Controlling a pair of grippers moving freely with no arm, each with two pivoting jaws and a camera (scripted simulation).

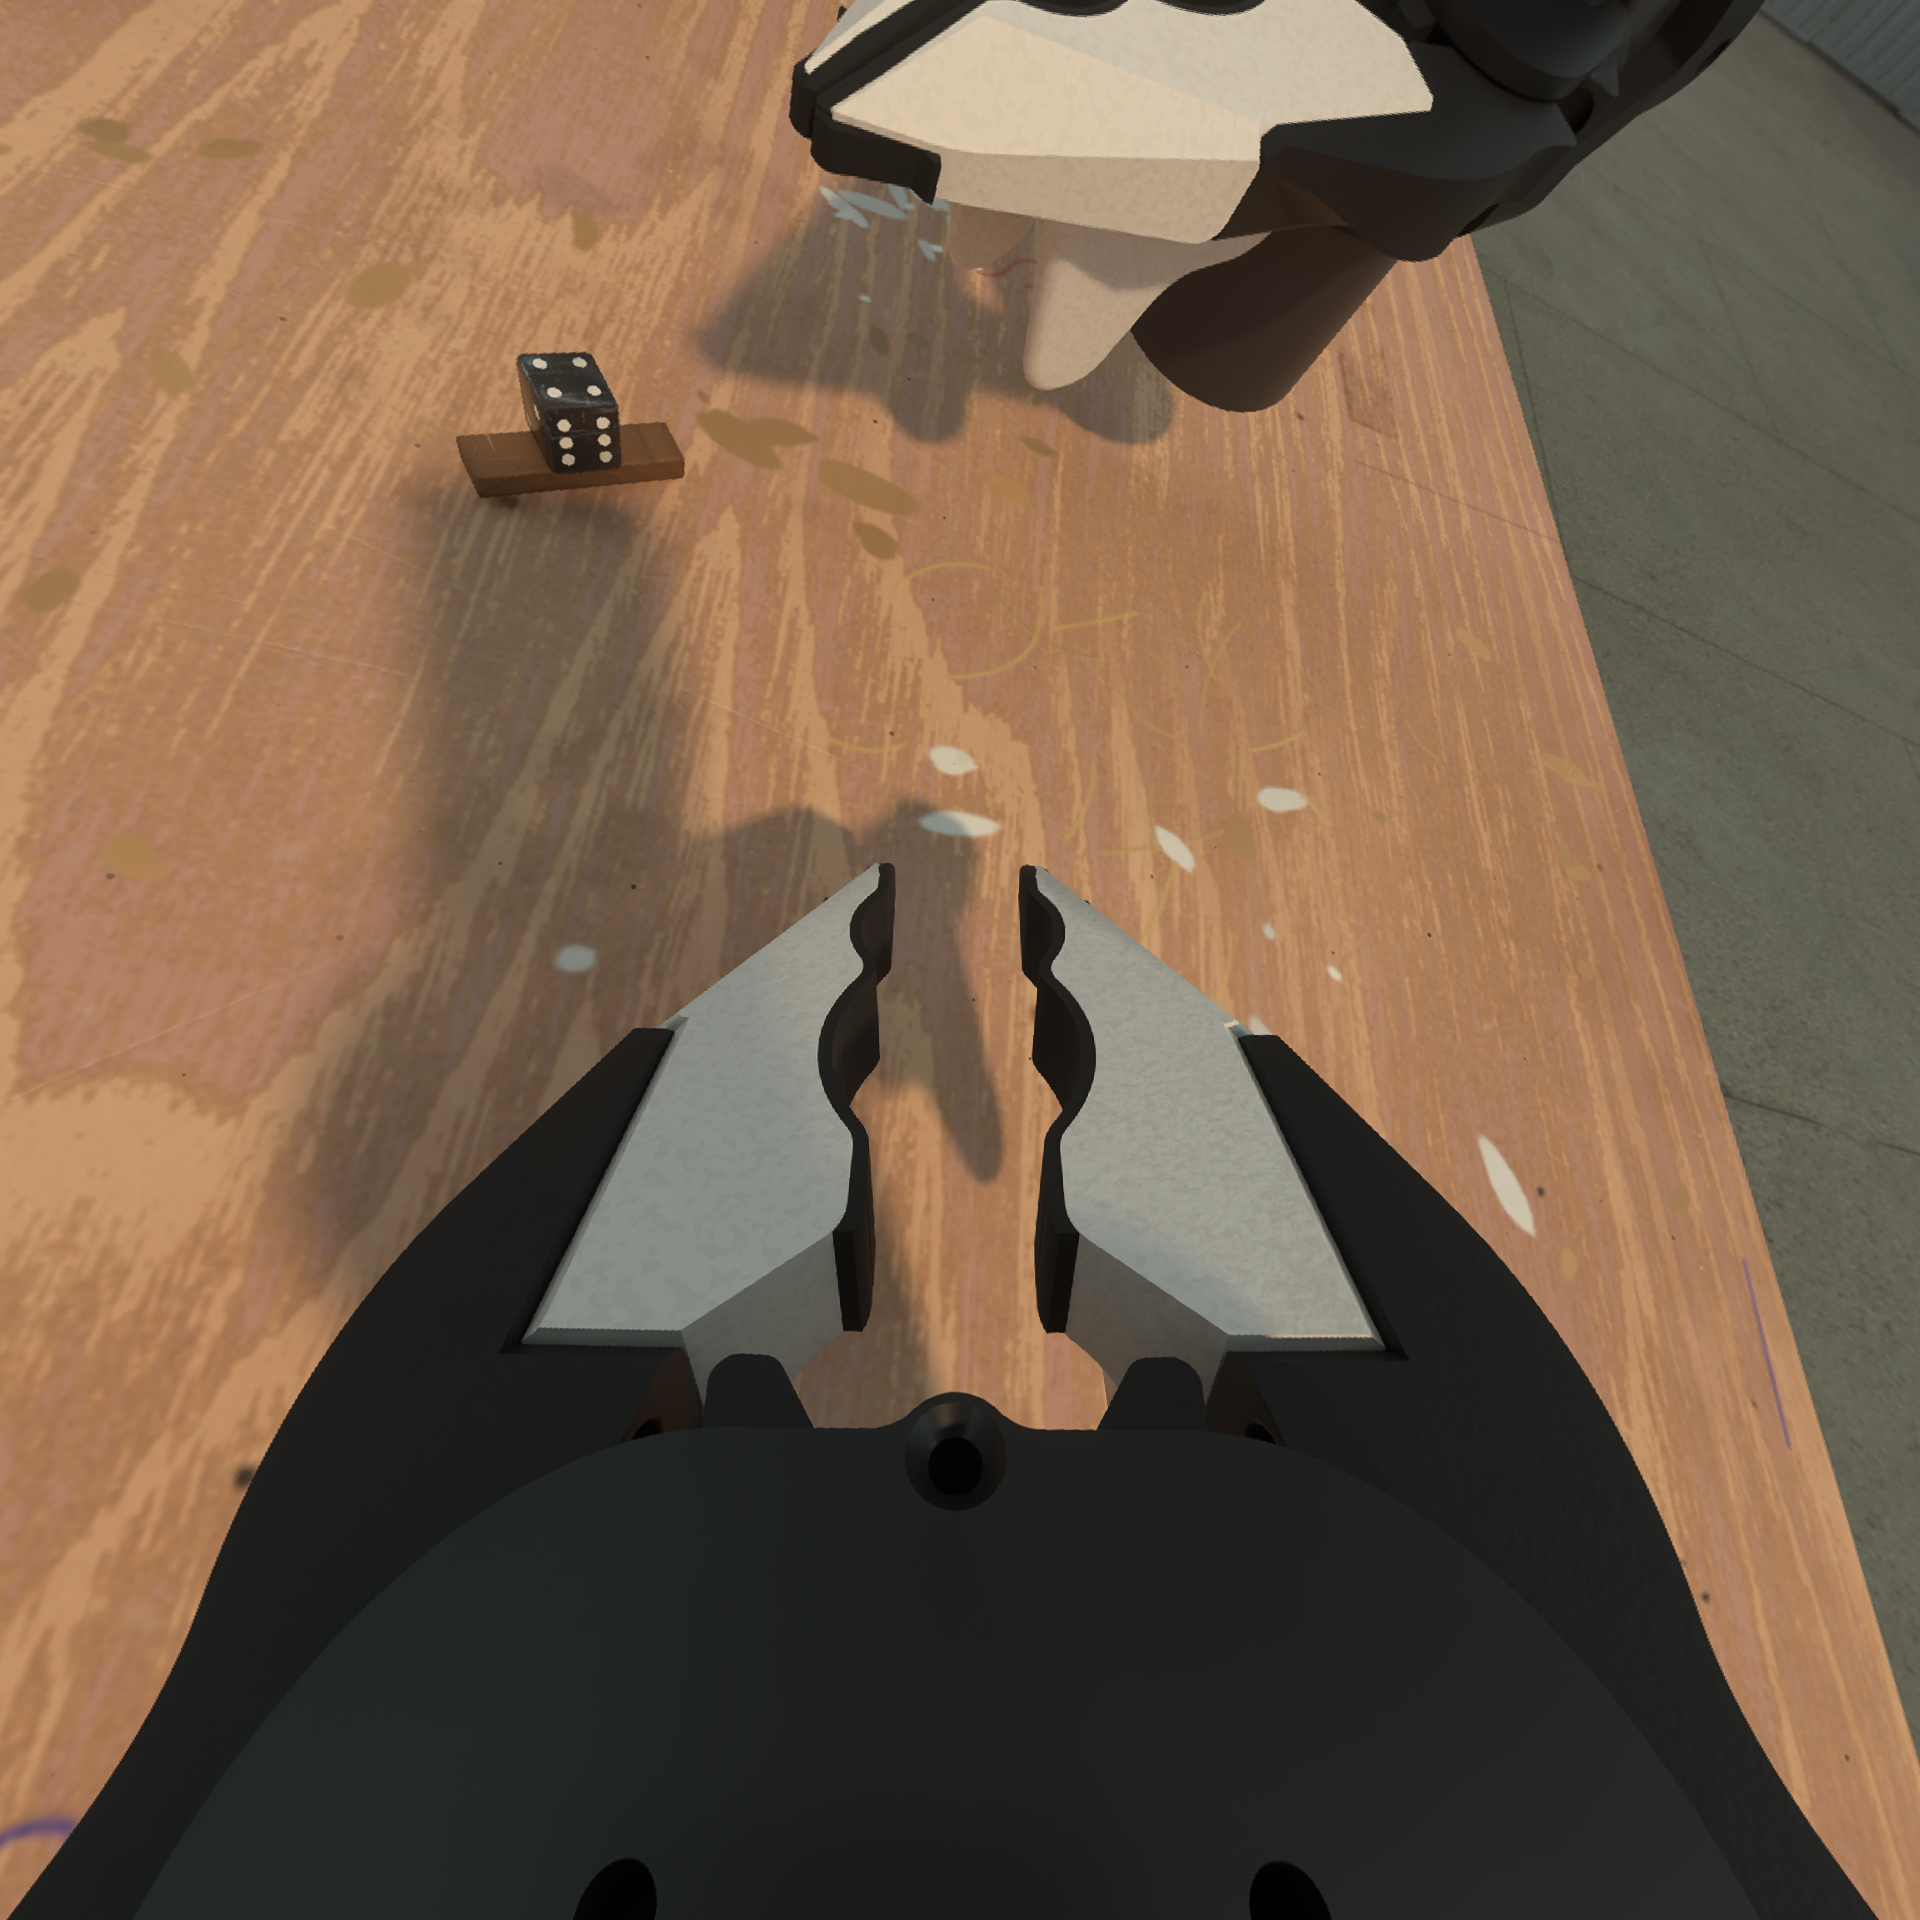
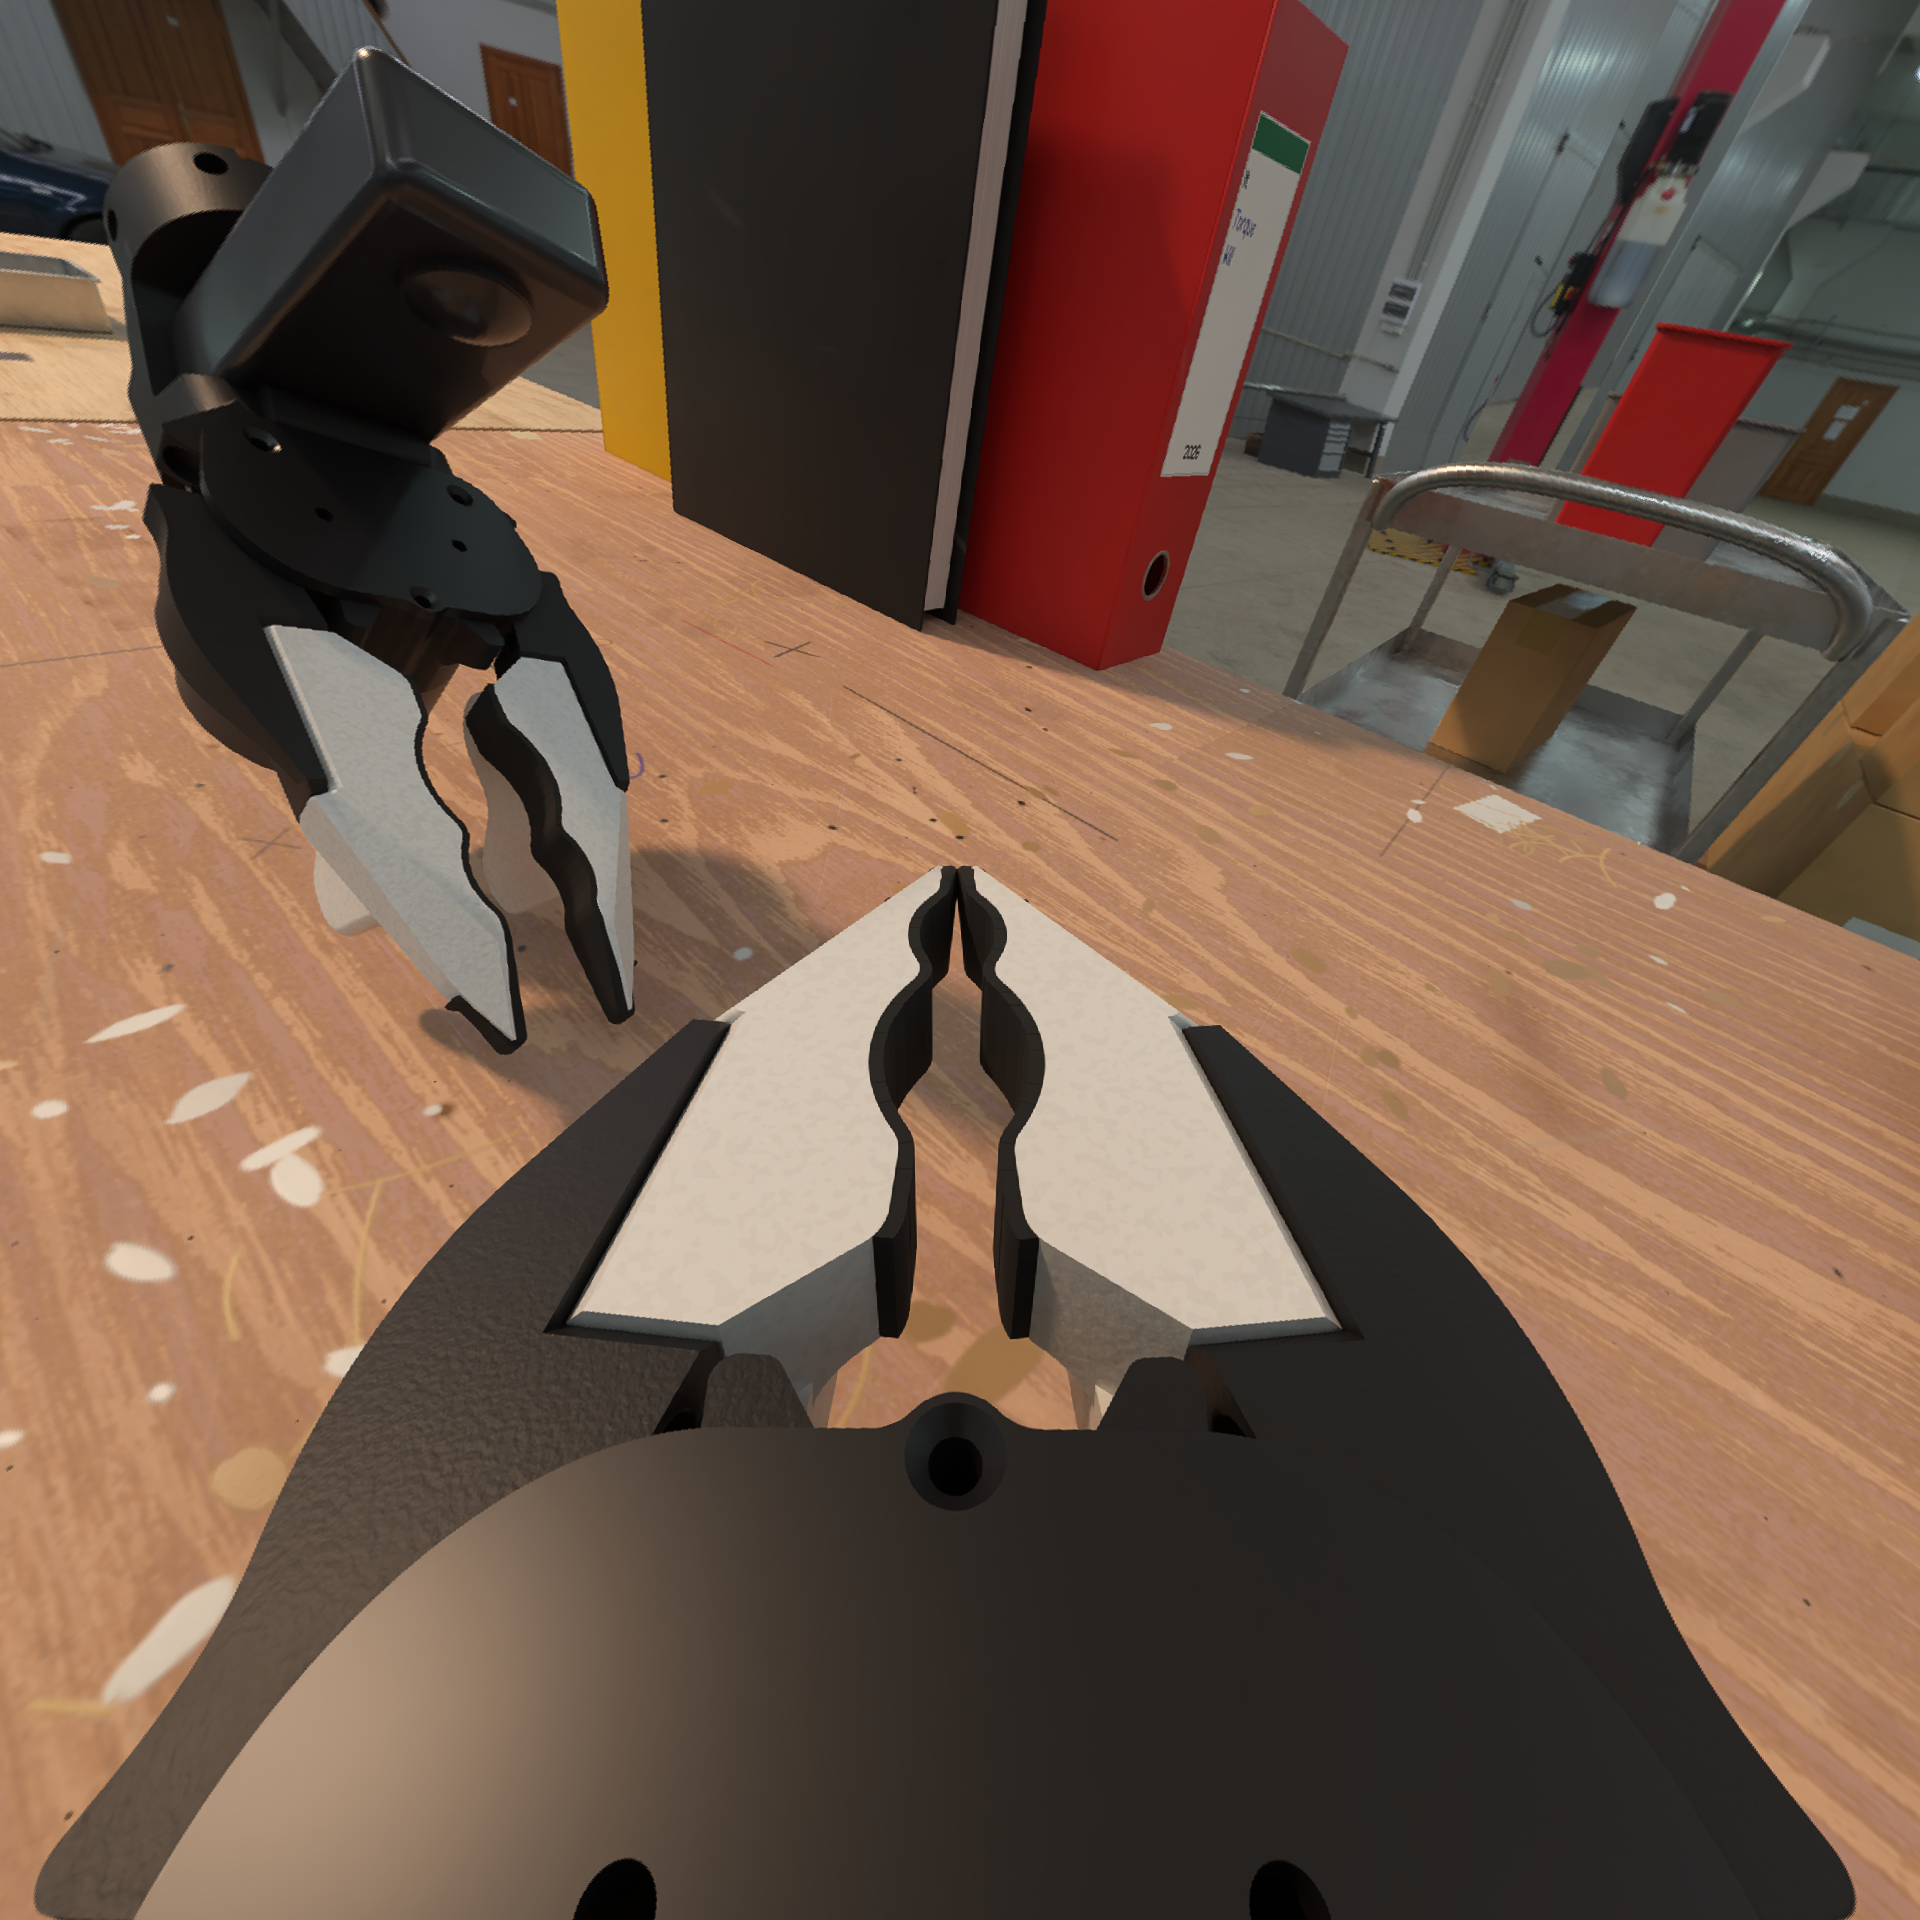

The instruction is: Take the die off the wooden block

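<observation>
A black die (image 1: 569, 410) with white pips sits on a small flat wooden block (image 1: 499, 462) on the wooden table (image 1: 312, 831), far ahead and to the left in the left wrist view. My left gripper (image 1: 956, 878) is open and empty, well short of the die and to its right; it also shows in the right wrist view (image 2: 561, 1018), tips near the table. My right gripper (image 2: 956, 878) is shut and empty. In the left wrist view it hangs at the top right (image 1: 1060, 364), to the right of the die. The right wrist view does not show the die or the block.
A yellow binder (image 2: 613, 260), a black binder (image 2: 821, 291) and a red binder (image 2: 1122, 332) stand upright at the back of the table. A metal cart (image 2: 1621, 499) and cardboard boxes (image 2: 1527, 675) stand beyond the table's edge (image 1: 1621, 727).
</observation>
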